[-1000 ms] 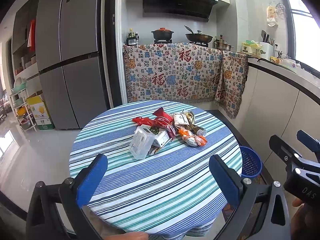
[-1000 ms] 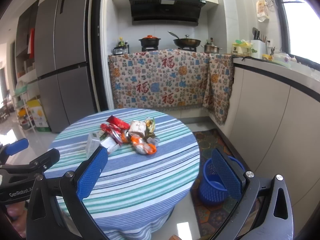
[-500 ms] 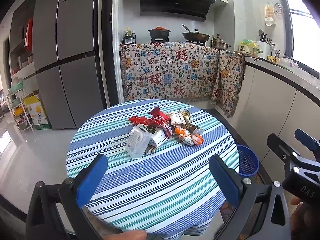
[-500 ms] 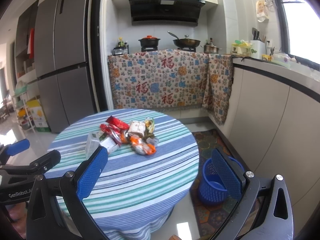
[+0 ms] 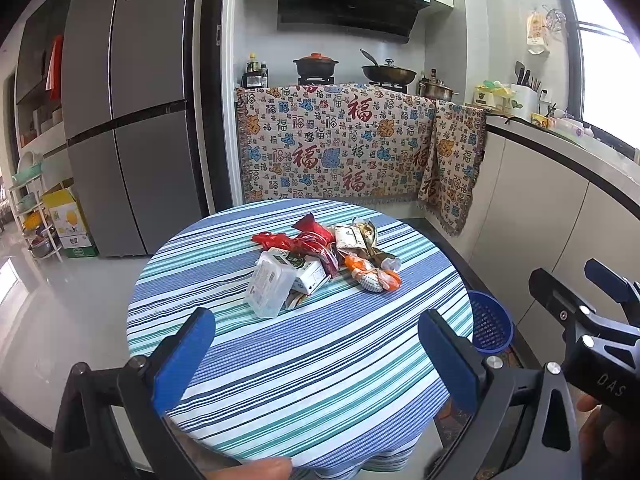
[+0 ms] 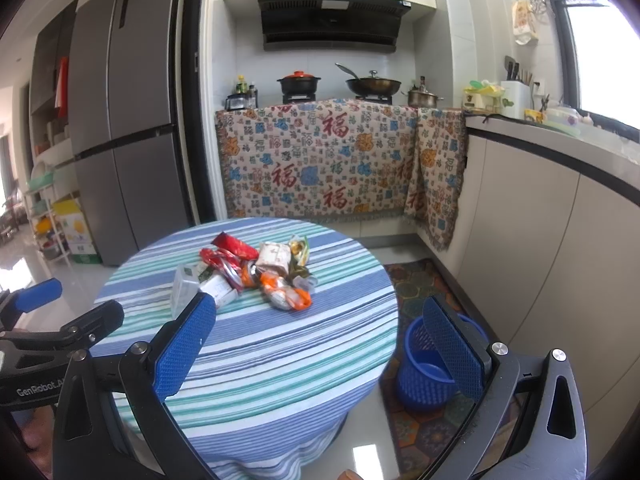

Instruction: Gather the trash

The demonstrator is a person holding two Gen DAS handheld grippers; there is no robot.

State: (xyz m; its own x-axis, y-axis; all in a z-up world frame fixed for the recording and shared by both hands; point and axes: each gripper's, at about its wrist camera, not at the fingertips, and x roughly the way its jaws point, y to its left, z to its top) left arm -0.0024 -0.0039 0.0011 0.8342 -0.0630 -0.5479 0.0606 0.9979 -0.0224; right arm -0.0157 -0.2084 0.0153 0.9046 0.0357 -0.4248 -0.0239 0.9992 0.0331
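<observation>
A pile of trash (image 5: 320, 262) lies in the middle of a round table with a striped cloth (image 5: 320, 360): a clear plastic box (image 5: 268, 288), red wrappers (image 5: 304, 236), a white carton, an orange wrapper (image 5: 370, 274). The pile also shows in the right wrist view (image 6: 256, 272). A blue mesh bin (image 6: 428, 372) stands on the floor right of the table, also seen in the left wrist view (image 5: 488, 326). My left gripper (image 5: 316, 356) is open and empty over the table's near edge. My right gripper (image 6: 320, 344) is open and empty, short of the table.
A grey fridge (image 5: 128, 120) stands at the back left. A counter draped with patterned cloth (image 5: 340, 152) holds pots behind the table. White cabinets (image 6: 560, 240) run along the right. A patterned mat (image 6: 420, 280) lies under the bin.
The left gripper has drawn back a little, so the table and pile sit slightly farther and higher in its view. The right view is almost unchanged. Both grippers stay open.
</observation>
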